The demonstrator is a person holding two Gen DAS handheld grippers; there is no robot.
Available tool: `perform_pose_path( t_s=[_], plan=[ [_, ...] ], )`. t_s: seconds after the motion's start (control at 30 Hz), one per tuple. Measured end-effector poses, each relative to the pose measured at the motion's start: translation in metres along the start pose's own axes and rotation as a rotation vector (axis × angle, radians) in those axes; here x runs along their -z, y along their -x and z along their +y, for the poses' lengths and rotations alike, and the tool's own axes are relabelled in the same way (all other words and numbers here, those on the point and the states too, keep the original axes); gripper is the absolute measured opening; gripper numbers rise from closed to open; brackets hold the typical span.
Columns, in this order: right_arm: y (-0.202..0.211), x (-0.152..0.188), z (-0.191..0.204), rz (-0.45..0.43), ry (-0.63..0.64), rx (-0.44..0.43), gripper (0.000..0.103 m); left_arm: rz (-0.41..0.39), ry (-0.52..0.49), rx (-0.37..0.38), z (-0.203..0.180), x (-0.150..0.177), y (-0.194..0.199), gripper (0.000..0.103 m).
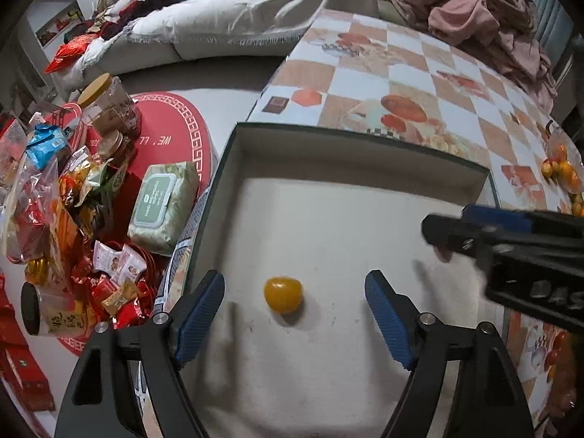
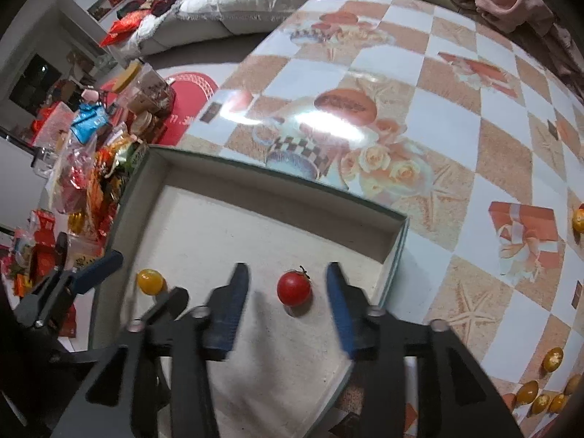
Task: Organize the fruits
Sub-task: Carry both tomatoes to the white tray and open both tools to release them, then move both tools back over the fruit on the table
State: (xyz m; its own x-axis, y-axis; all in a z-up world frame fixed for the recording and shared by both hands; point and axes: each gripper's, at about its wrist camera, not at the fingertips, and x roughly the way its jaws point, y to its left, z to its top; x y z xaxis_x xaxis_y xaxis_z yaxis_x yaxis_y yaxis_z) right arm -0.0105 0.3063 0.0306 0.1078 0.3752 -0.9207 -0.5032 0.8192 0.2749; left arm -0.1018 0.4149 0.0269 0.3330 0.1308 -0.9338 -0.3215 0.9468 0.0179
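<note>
A shallow open box [image 1: 233,153] with a pale floor sits on the checked tablecloth. A yellow cherry tomato [image 1: 283,295] lies on its floor between the open fingers of my left gripper [image 1: 294,315], untouched. In the right wrist view a red cherry tomato [image 2: 294,288] lies on the box floor [image 2: 262,226] between the open fingers of my right gripper [image 2: 288,308], untouched. The yellow tomato [image 2: 150,281] shows at the left there, beside the left gripper's fingers [image 2: 98,266]. The right gripper [image 1: 511,241] reaches into the left wrist view from the right.
More small yellow and orange fruits lie on the tablecloth at the right [image 2: 540,394] [image 1: 560,169]. Left of the table, snack bags [image 1: 54,200], jars [image 1: 109,109] and a wet-wipes pack [image 1: 164,208] crowd a red surface. A sofa with pink clothes [image 1: 474,11] stands behind.
</note>
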Motion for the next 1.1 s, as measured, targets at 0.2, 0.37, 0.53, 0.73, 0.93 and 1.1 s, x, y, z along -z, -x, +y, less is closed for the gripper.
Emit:
perform_pose_path(
  t_s=[0.2,0.37,0.53,0.73,0.93,1.1],
  plan=[
    [0.034,0.002,-0.007,-0.082,-0.055,-0.034,0.080,0.004,-0.018,0.007,-0.011,0.000,0.011,0.081],
    [0.060,0.015,-0.027,-0.117,-0.116,-0.021,0.080,-0.008,-0.080,0.017,-0.040,0.002,0.027,0.081],
    [0.091,0.039,-0.068,-0.146,-0.192,0.027,0.080,-0.030,-0.152,0.057,-0.080,0.001,0.044,0.081],
    [0.122,0.080,-0.128,-0.152,-0.304,0.110,0.080,-0.041,-0.218,0.125,-0.131,0.002,0.055,0.081],
    [0.145,0.132,-0.183,-0.134,-0.378,0.225,0.080,-0.015,-0.313,0.182,-0.187,0.010,0.052,0.081],
    [0.149,0.171,-0.222,-0.104,-0.431,0.307,0.080,0.022,-0.380,0.211,-0.231,0.025,0.039,0.081]
  ],
)
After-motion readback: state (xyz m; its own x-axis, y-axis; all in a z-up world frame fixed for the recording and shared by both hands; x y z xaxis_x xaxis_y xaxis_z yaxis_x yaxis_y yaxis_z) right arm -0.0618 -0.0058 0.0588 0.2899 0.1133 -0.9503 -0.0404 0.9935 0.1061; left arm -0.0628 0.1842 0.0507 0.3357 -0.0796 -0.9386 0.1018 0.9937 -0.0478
